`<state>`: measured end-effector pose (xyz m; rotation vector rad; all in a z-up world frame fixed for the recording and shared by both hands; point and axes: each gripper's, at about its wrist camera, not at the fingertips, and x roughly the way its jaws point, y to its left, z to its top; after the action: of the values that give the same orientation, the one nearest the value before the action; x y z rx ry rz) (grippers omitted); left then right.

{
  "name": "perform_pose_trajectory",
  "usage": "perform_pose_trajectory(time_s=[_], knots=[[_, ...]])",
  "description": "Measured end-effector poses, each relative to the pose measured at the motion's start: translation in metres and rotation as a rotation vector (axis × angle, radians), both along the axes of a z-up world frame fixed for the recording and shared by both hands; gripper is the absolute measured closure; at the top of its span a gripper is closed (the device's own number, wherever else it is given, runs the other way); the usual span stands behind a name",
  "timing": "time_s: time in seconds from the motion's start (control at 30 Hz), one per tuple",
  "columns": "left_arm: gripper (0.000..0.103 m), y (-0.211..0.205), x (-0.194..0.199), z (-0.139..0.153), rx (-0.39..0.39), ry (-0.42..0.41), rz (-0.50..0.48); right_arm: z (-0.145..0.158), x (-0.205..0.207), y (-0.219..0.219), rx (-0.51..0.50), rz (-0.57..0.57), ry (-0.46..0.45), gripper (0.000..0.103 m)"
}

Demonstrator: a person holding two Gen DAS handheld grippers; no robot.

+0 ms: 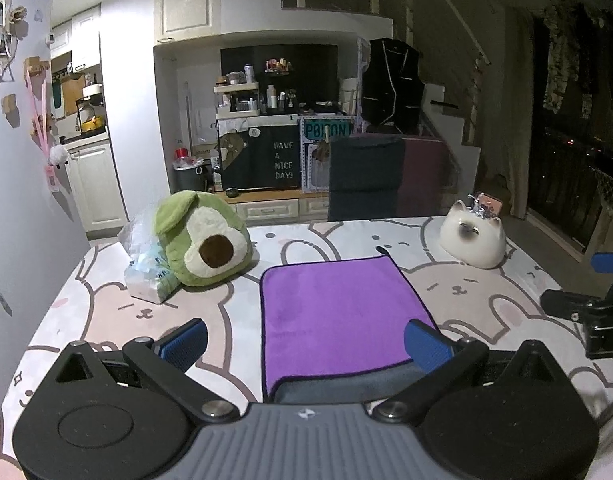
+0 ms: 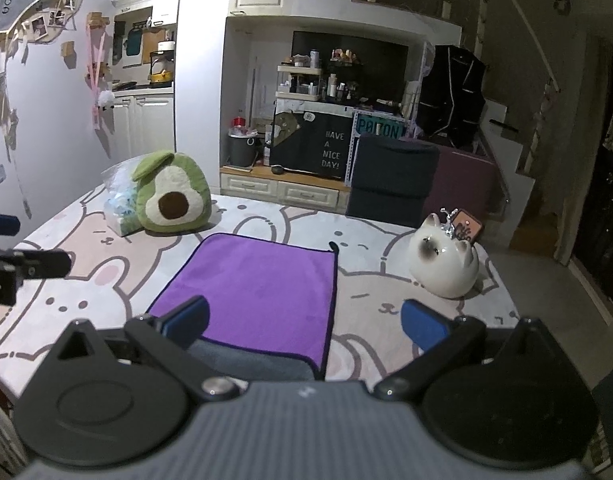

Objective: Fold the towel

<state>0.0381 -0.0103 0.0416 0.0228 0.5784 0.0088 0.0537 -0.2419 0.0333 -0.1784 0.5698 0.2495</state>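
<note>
A purple towel [image 1: 338, 312] lies flat on the bunny-print bed, folded over, with a grey underside strip showing along its near edge [image 1: 346, 388]. It also shows in the right wrist view [image 2: 258, 288]. My left gripper [image 1: 306, 344] is open and empty, its blue pads spread over the towel's near edge. My right gripper [image 2: 306, 324] is open and empty above the towel's near right corner. Each gripper shows at the edge of the other's view, the right one [image 1: 586, 312] and the left one [image 2: 22, 268].
A green avocado plush [image 1: 202, 240] and a plastic bag [image 1: 146, 272] sit at the far left of the bed [image 1: 486, 300]. A white cat figure [image 1: 472, 236] sits at the far right. Cabinets and dark boxes stand beyond the bed.
</note>
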Motion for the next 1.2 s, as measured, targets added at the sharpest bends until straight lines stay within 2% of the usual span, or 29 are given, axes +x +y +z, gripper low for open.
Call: perform_pose_trajectory(time_s=[0.47, 0.67, 0.83, 1.03, 1.2], knots=[[0.000, 0.014, 0.039, -0.008, 0.019, -0.013, 0.051, -0.006, 0.042, 0.000, 0.020, -0.033, -0.012, 0.000], [0.000, 0.012, 0.052, -0.023, 0.032, 0.009, 0.027, -0.019, 0.062, 0.003, 0.031, -0.043, 0.009, 0.000], [0.000, 0.018, 0.063, -0.042, -0.012, 0.045, 0.024, -0.035, 0.073, 0.004, 0.015, -0.034, 0.029, 0.000], [0.000, 0.027, 0.074, -0.060, -0.048, 0.033, 0.053, -0.055, 0.087, 0.000, 0.051, -0.032, 0.068, 0.000], [0.000, 0.033, 0.081, -0.075, -0.069, 0.033, 0.064, -0.078, 0.095, -0.002, 0.035, -0.039, 0.087, 0.000]])
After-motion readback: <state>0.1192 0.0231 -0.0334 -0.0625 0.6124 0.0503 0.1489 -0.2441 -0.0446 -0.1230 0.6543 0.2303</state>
